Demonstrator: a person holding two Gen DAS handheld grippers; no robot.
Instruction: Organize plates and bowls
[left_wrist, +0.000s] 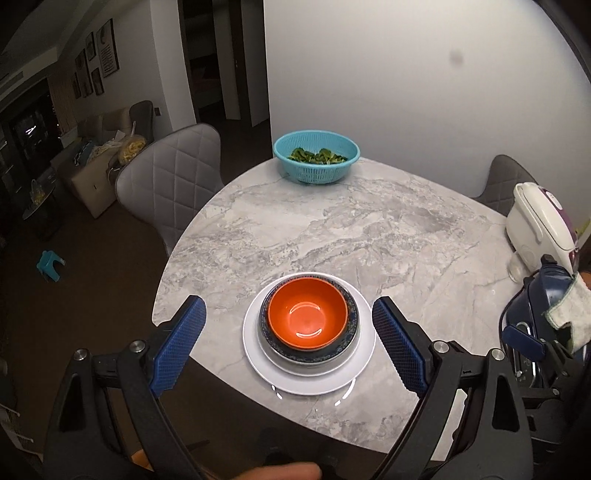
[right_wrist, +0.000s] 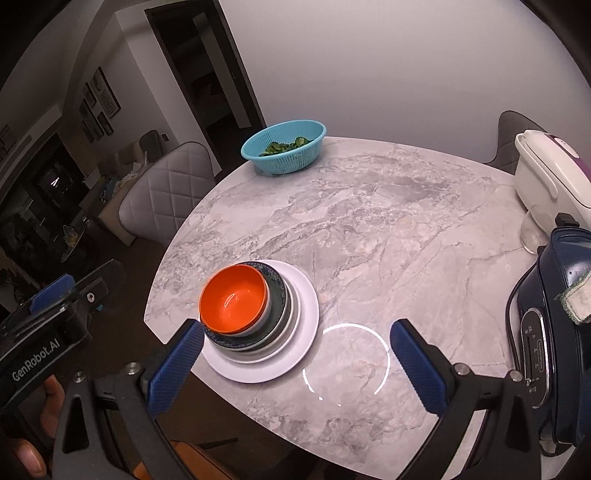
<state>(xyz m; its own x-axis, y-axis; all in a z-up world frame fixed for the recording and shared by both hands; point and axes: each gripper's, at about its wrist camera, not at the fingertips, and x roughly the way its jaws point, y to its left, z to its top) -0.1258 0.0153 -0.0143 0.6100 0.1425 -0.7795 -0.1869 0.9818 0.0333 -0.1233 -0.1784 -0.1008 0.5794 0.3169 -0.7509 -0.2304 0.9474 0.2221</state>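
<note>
Near the table's 6 o'clock edge sits the stack: an orange bowl (left_wrist: 307, 319) nested in a dark blue patterned bowl (left_wrist: 352, 325), on a smaller white plate (left_wrist: 314, 365), on a large white plate (left_wrist: 255, 354). Seen from the right wrist, the stack leans toward 9 o'clock. The left gripper (left_wrist: 288, 339) hovers over it, jaws spread wide on either side, holding nothing. The right gripper (right_wrist: 295, 363) hangs just to the stack's 3 o'clock, jaws likewise wide apart and empty. On the marble table (left_wrist: 369, 229), a blue colander (left_wrist: 316, 157) of greens stands at 12 o'clock, and a white appliance (left_wrist: 539, 225) and dark blue cooker (right_wrist: 554, 321) at 3 o'clock.
</note>
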